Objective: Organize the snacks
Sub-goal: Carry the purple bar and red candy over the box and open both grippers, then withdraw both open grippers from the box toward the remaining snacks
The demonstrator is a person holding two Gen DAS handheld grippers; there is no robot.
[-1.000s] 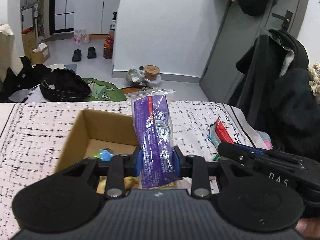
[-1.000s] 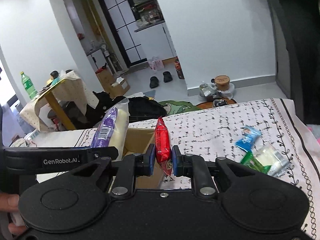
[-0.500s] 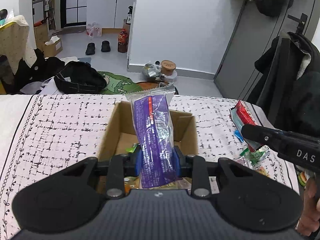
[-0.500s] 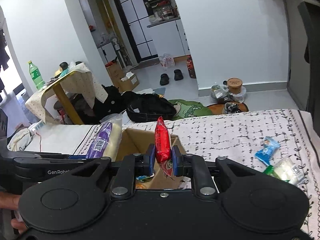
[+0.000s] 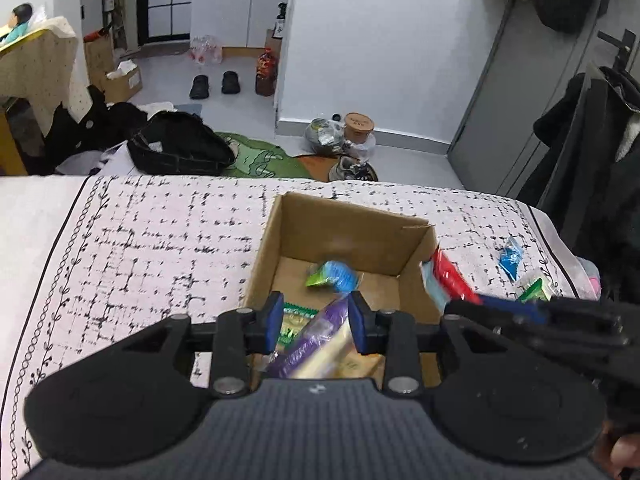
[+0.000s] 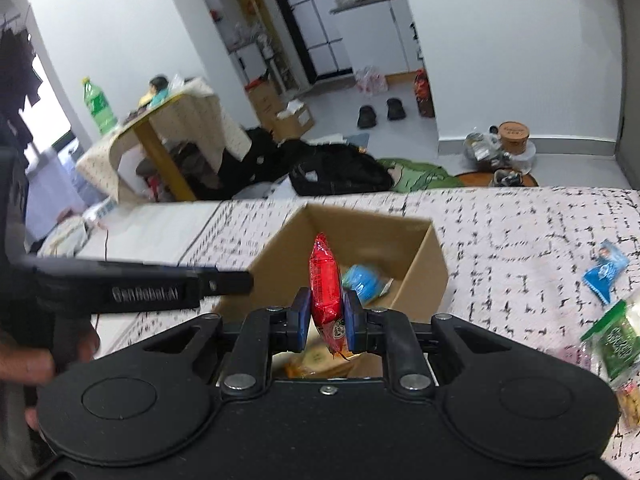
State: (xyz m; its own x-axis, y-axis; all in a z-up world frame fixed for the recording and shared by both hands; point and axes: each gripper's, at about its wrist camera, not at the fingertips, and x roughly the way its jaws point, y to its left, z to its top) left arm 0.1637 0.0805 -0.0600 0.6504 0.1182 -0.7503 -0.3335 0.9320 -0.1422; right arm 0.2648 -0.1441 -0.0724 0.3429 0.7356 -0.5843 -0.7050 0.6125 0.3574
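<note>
Left gripper (image 5: 314, 326) hangs right over the near end of the cardboard box (image 5: 340, 240), pointing down into it. Its jaws have just been opening, narrow-ish gap, and the purple snack pack (image 5: 316, 340) lies tilted between the blue pads (image 5: 275, 322), blurred. It leans against the right pad, but from the pic I can't tell if it's gripped anymore; looks let go tbh.

Right gripper (image 6: 326, 318) is clamped tight on a red snack pack (image 6: 325, 280), which stands upright between the pads, top end sticking up above them, bottom end poking out underneath. It's also over the near edge of the box, and in the left cam it comes in from the right w/ the red pack at the box's right wall.

Inside the box: a blue/green candy bag (image 5: 334, 276) towards the far side, a green-printed packet (image 5: 296, 320) right under the left gripper, plus yellowish stuff at the near end, too hidden to tell what.

Box sits on a white cloth w/ black grid marks (image 5: 160, 248). To the right of the box, loose on the cloth: a small blue packet (image 6: 606, 266) and a green packet (image 6: 616, 336), well apart from the box. A hand (image 6: 36, 360) holds the left gripper's handle at the left edge of the right cam.
</note>
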